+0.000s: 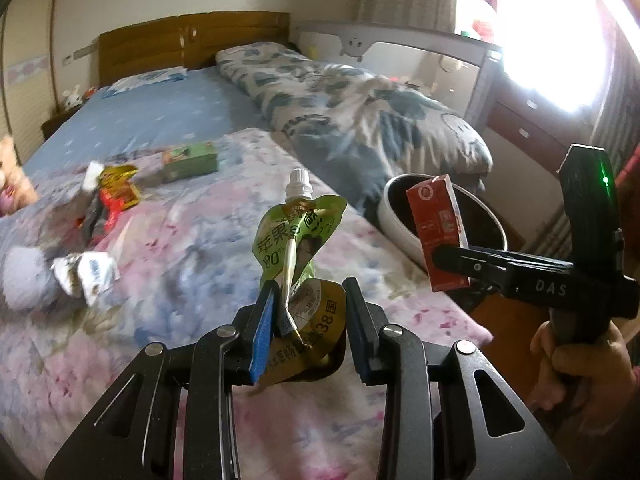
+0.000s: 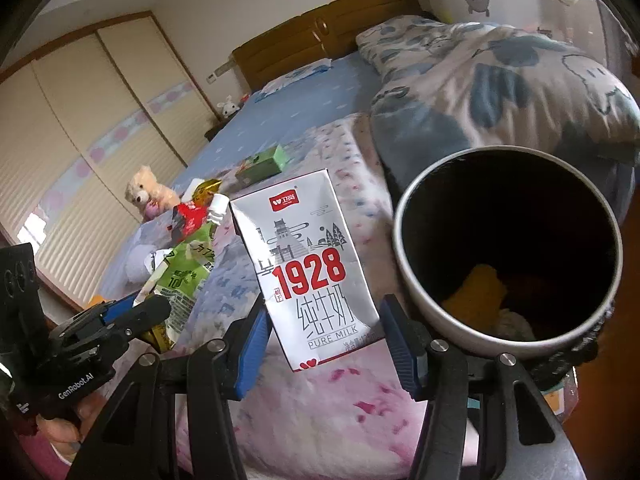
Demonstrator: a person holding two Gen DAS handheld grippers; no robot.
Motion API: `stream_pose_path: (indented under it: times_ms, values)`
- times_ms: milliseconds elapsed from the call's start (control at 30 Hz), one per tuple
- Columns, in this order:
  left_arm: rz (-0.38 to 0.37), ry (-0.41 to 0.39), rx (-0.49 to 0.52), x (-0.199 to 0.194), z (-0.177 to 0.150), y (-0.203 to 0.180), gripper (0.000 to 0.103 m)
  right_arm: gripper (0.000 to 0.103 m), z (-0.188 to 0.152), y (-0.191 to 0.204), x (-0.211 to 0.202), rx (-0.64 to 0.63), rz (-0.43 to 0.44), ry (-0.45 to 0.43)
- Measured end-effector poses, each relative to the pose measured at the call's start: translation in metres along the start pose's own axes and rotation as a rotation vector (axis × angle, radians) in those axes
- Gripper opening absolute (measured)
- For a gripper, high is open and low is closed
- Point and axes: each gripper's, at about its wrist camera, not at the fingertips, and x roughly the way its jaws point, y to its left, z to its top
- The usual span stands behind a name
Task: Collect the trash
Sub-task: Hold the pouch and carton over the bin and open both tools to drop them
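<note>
Right wrist view: my right hand-held gripper (image 2: 324, 320) pinches the milk carton (image 2: 308, 264) just beside the bin (image 2: 404, 264) at the bed's right edge; my left hand-held gripper (image 1: 308, 320) pinches the juice pouch (image 1: 298, 236). Carrying step, I judge; next, bring each over the bin's mouth and release.

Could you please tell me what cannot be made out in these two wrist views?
- Bin contents, right wrist view: dark interior shows only vague shapes.
- Wrappers, left wrist view: blurred, print unreadable.
- Milk carton volume, right wrist view: partly illegible at the bottom edge.
- Pouch base, left wrist view: hidden behind fingers.
</note>
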Motion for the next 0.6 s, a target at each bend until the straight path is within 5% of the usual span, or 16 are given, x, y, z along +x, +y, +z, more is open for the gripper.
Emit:
stream_pose_path:
  times_ms: [600]
  values:
    - [-0.069, 0.01, 0.113, 0.025, 0.018, -0.062, 0.031, 0.055, 0.001, -0.062, -0.039, 0.099, -0.1, -0.062]
